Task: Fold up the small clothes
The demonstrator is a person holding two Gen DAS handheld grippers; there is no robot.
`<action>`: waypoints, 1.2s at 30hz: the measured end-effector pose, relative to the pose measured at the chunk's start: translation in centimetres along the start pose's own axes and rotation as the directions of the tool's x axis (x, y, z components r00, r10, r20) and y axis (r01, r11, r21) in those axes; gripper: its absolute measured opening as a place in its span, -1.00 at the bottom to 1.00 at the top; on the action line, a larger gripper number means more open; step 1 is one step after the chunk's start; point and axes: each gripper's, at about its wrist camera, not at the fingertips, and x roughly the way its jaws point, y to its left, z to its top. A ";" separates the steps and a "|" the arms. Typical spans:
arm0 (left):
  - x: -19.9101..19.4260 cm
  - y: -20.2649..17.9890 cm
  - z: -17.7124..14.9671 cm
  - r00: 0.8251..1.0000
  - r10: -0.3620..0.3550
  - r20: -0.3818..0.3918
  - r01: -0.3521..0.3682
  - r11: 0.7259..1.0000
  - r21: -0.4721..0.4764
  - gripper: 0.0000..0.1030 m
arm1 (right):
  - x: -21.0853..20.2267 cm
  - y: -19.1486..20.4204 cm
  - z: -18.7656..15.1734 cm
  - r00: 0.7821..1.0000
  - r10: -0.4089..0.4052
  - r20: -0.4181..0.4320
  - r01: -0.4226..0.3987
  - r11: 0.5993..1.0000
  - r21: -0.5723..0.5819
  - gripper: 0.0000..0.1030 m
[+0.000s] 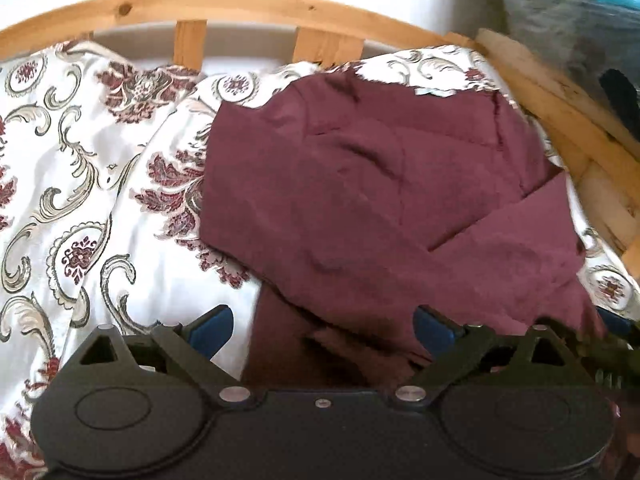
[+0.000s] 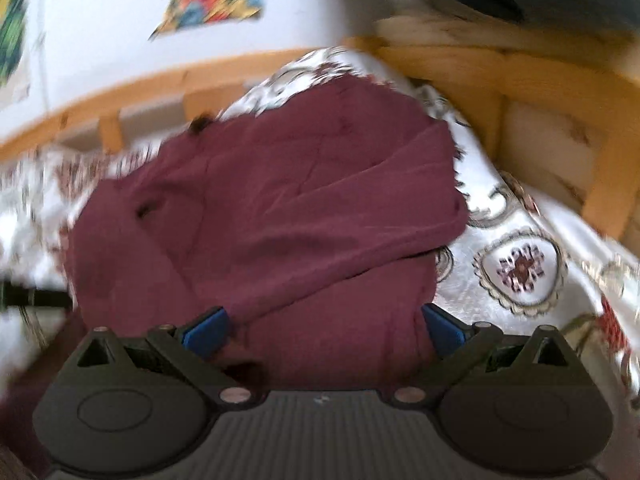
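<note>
Maroon garment [image 1: 380,184], pale label [image 1: 434,91] unreadable, floral bedspread [image 1: 80,160], both tools gaping.

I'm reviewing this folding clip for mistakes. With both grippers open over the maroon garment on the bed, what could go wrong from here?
1. The garment lies rumpled, one flap crossing its right side; a pinch may catch several layers and fold crookedly.
2. The left gripper and right gripper are both open above fabric near the patterned bedspread, which a low pinch might grab too.
3. The garment reaches the wooden bed frame, so a fold that way may snag.
</note>
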 end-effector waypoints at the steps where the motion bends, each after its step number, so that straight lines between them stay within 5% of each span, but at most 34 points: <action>1: 0.6 0.1 0.2 1.000 0.012 -0.012 -0.012 1.000 -0.004 0.88 | -0.1 0.4 0.0 1.000 -0.003 0.000 0.003 1.000 -0.022 1.00; 6: 3.1 0.1 -0.2 0.992 0.070 -0.106 -0.062 0.995 0.078 0.88 | -0.2 1.7 -0.3 0.999 -0.054 0.003 0.053 0.988 -0.143 1.00; 12: 2.9 0.0 -1.8 0.991 0.100 -0.092 -0.082 0.980 0.179 0.88 | -1.5 3.5 -0.1 0.987 -0.114 0.109 0.140 0.952 -0.272 1.00; 16: 2.9 0.2 -1.8 0.991 0.098 -0.092 -0.079 0.978 0.193 0.88 | -1.8 4.0 0.0 0.994 0.003 0.108 0.027 0.961 -0.274 1.00; 24: 3.0 0.0 -2.1 0.990 0.113 -0.086 -0.094 0.976 0.198 0.93 | -0.1 4.6 -0.7 0.997 0.082 -0.005 -0.081 0.970 -0.229 0.80; 27: 3.0 0.1 -2.1 0.990 0.111 -0.091 -0.092 0.977 0.193 0.94 | 0.0 5.0 -1.1 0.997 0.080 -0.015 -0.082 0.965 -0.250 0.47; 31: 3.1 0.3 -2.2 0.989 0.111 -0.094 -0.092 0.978 0.186 0.96 | 0.0 5.6 -1.2 0.991 0.132 -0.031 -0.136 0.961 -0.239 -0.45; 36: 3.2 0.7 -1.9 0.989 0.098 -0.112 -0.081 0.985 0.155 0.96 | -0.1 6.7 -1.4 0.995 0.096 -0.014 -0.096 0.950 -0.296 -0.74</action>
